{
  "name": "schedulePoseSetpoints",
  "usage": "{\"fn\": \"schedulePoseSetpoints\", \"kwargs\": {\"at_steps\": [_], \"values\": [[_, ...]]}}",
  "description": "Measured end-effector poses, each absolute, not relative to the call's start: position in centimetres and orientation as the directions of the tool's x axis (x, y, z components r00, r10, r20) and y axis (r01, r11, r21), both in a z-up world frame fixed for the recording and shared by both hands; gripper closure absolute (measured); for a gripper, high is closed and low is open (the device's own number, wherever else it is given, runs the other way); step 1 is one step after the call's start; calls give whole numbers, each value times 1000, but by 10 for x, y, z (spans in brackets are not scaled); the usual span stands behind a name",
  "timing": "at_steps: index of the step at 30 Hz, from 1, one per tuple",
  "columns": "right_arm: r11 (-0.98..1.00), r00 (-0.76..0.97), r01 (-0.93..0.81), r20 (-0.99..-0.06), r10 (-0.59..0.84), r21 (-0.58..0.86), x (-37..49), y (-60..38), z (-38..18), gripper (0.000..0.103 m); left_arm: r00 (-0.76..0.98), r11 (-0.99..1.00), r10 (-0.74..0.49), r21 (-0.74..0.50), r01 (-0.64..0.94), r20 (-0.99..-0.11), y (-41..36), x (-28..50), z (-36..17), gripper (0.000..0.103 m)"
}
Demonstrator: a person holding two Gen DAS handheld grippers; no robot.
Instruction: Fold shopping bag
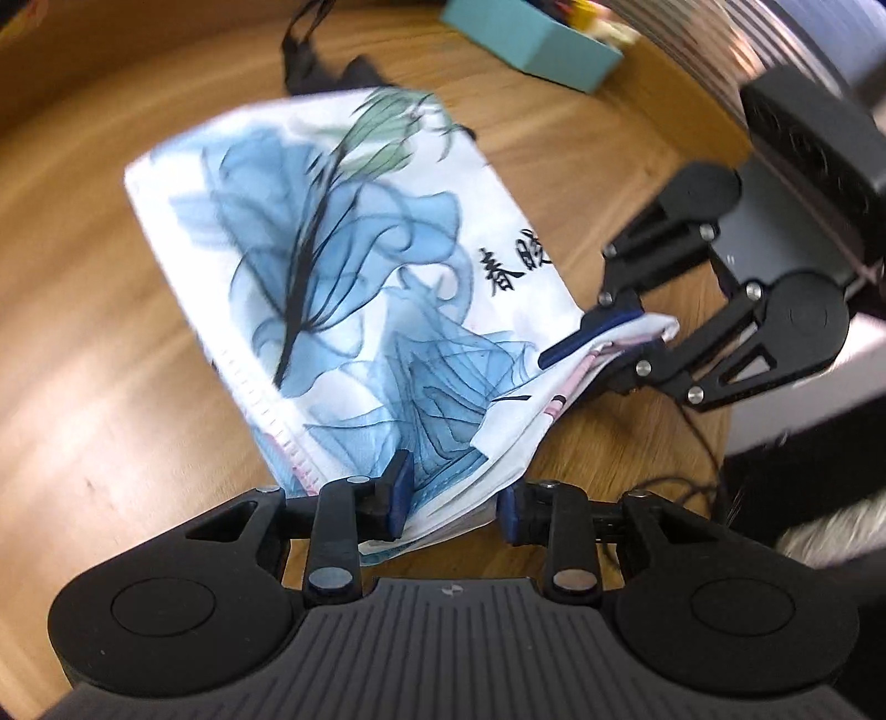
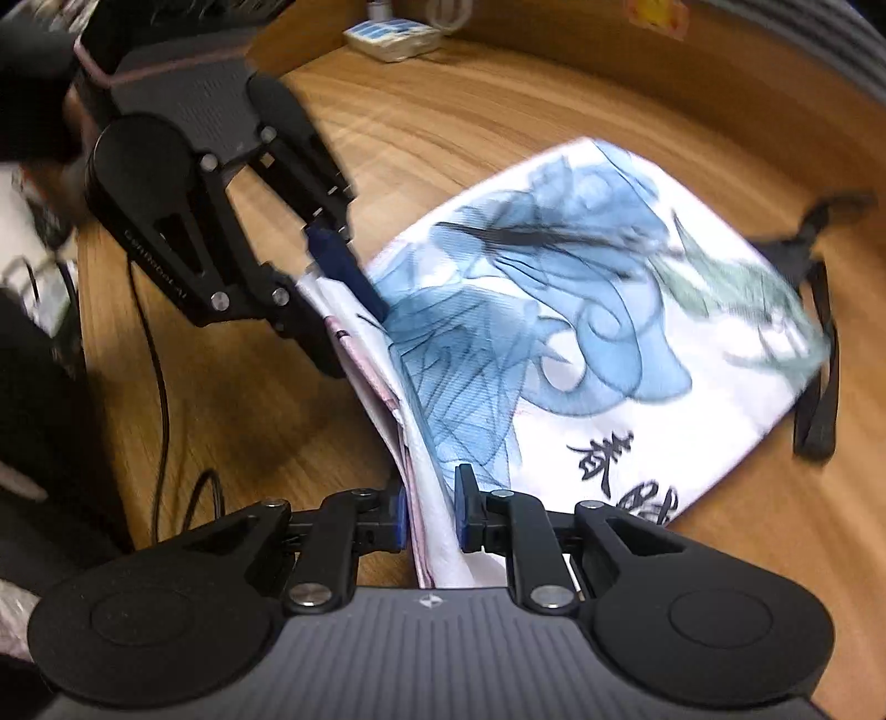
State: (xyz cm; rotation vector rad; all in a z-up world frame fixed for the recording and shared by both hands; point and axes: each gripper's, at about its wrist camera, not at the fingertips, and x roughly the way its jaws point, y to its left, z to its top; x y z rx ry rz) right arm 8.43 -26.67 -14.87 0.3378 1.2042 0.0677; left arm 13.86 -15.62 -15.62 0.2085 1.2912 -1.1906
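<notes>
The shopping bag [image 1: 354, 260] is white cloth with blue flowers, green leaves and black characters; it lies partly folded on the wooden table and also shows in the right wrist view [image 2: 581, 332]. Its black handles [image 1: 302, 61] trail off the far end [image 2: 819, 354]. My left gripper [image 1: 451, 495] is shut on the bag's near corner, where several layers bunch between the blue pads. My right gripper [image 2: 432, 512] is shut on the other near corner of the same edge. Each gripper appears in the other's view, the right gripper [image 1: 603, 349] and the left gripper [image 2: 338, 277], both clamped on the bag's edge.
The wooden table [image 1: 99, 332] lies under the bag. A teal box [image 1: 531, 39] stands at the far side. A power strip [image 2: 393, 36] lies at the table's back. A black cable [image 2: 160, 387] runs over the table's edge near a dark device [image 1: 803, 160].
</notes>
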Motion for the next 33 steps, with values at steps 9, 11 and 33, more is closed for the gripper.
{"fn": "schedulePoseSetpoints", "kwargs": {"at_steps": [9, 11, 33], "values": [[789, 414, 327, -829, 376, 521, 71, -311, -165, 73, -265, 520, -594, -614, 594, -760, -139, 143, -169, 68], [795, 425, 322, -829, 363, 514, 68, -307, -159, 71, -273, 516, -592, -617, 594, -758, -135, 140, -169, 68], [534, 532, 571, -777, 337, 623, 27, -351, -160, 66, -327, 564, -589, -666, 488, -739, -160, 165, -191, 69]]}}
